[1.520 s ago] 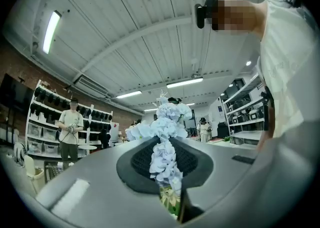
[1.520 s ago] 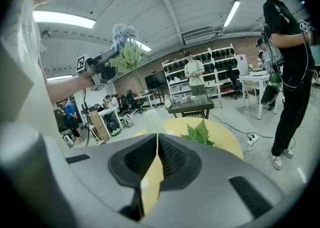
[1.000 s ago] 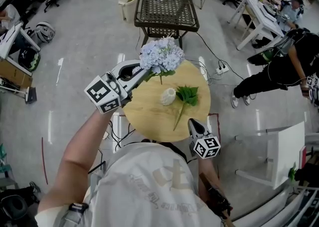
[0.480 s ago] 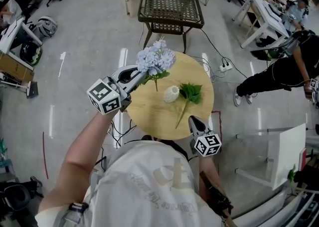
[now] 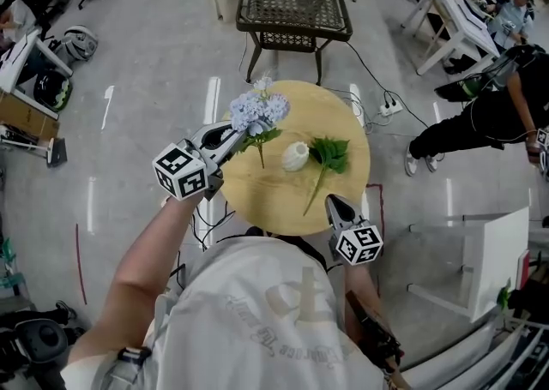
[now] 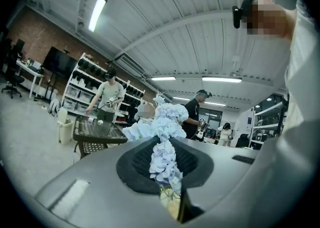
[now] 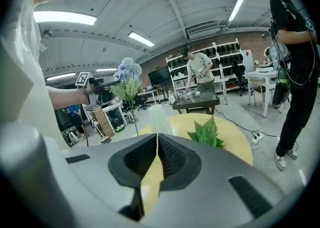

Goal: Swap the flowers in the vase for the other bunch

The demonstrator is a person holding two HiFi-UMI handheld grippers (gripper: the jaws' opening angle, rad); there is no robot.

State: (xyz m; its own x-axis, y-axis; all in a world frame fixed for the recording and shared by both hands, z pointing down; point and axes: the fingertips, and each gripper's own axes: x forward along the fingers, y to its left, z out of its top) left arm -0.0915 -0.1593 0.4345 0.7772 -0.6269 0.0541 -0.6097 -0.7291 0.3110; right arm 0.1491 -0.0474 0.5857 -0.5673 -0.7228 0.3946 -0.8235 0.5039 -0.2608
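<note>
My left gripper [image 5: 233,134] is shut on the stem of a pale blue hydrangea bunch [image 5: 259,109], held over the left part of the round wooden table [image 5: 257,191]. In the left gripper view the blooms [image 6: 164,137] rise right between the jaws. A small white vase [image 5: 294,156] stands mid-table with nothing in it. Beside it on the right lies a green leafy stem [image 5: 328,155]. My right gripper [image 5: 331,202] is shut and empty at the table's near edge. It faces the vase [image 7: 159,119] and the leaves [image 7: 206,133].
A black wicker side table [image 5: 294,3] stands beyond the round table. A person in black [image 5: 489,114] crouches at the right, near a power strip [image 5: 388,108] with cables on the floor. White desks [image 5: 455,24] and a white panel [image 5: 493,260] stand on the right.
My left gripper has come down with the hydrangea, from above the table's far edge to its left side. The right gripper, vase and green stem have stayed put.
</note>
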